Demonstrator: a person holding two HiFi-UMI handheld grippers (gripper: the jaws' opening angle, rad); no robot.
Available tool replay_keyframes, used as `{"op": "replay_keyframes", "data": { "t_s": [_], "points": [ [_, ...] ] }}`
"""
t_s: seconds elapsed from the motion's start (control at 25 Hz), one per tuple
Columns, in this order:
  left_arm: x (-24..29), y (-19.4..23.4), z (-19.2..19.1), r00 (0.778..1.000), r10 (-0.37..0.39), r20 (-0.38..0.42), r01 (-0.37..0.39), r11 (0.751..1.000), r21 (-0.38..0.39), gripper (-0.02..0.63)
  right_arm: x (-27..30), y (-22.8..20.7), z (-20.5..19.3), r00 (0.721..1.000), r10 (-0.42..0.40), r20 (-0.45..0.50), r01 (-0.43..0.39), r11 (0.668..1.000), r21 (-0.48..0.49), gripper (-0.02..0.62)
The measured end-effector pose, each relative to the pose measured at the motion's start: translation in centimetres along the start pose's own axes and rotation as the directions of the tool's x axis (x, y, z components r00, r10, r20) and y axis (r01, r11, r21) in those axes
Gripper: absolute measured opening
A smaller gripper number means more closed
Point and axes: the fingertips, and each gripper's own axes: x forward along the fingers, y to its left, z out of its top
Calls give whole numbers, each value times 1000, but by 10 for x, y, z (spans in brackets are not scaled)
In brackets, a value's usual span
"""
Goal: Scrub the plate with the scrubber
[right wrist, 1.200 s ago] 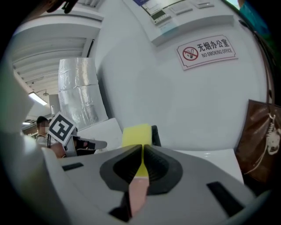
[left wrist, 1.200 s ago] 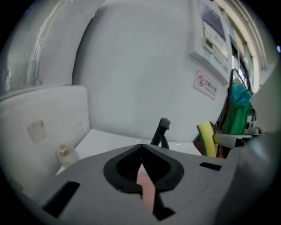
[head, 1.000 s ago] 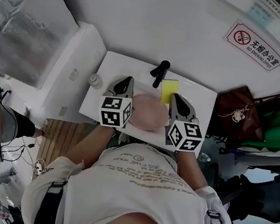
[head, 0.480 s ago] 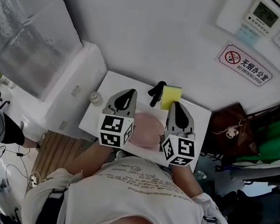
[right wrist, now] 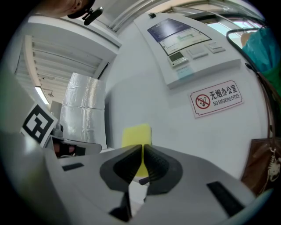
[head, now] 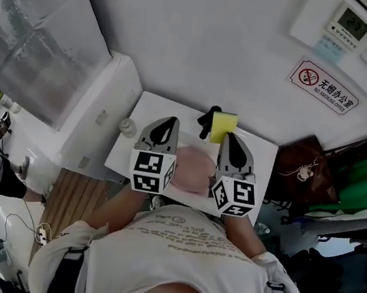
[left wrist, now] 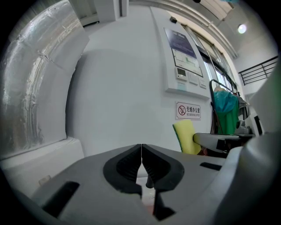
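Note:
A pink plate (head: 192, 169) lies in the white sink (head: 148, 115). A yellow scrubber (head: 224, 127) stands on edge at the back of the sink against the wall, beside the black tap (head: 209, 119). My left gripper (head: 169, 122) hovers over the plate's left side, shut and empty. My right gripper (head: 230, 138) hovers over the plate's right side, also shut with nothing held. In the left gripper view the left gripper (left wrist: 141, 149) points at the wall with the scrubber (left wrist: 186, 136) to its right. In the right gripper view the scrubber (right wrist: 137, 133) shows just beyond the right gripper (right wrist: 142, 149).
A small bottle (head: 127, 126) sits at the sink's left corner. A white wall with a no-smoking sign (head: 325, 85) and a control panel (head: 353, 27) rises behind the sink. A brown bag (head: 305, 174) hangs at the right. A silver duct (head: 28, 35) runs at the left.
The head view has tipped up toward the wall. Both grippers stay shut and have drawn slightly back and inward over the plate's sides.

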Motion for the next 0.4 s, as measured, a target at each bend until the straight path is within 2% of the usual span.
{"op": "replay_keyframes", "data": {
  "t_s": [0.4],
  "points": [
    [-10,19,-3,999,-41,-14,40,998,-42,25,11,22,-4,1000,-25,-10,25,1000,-18,37]
  ]
}}
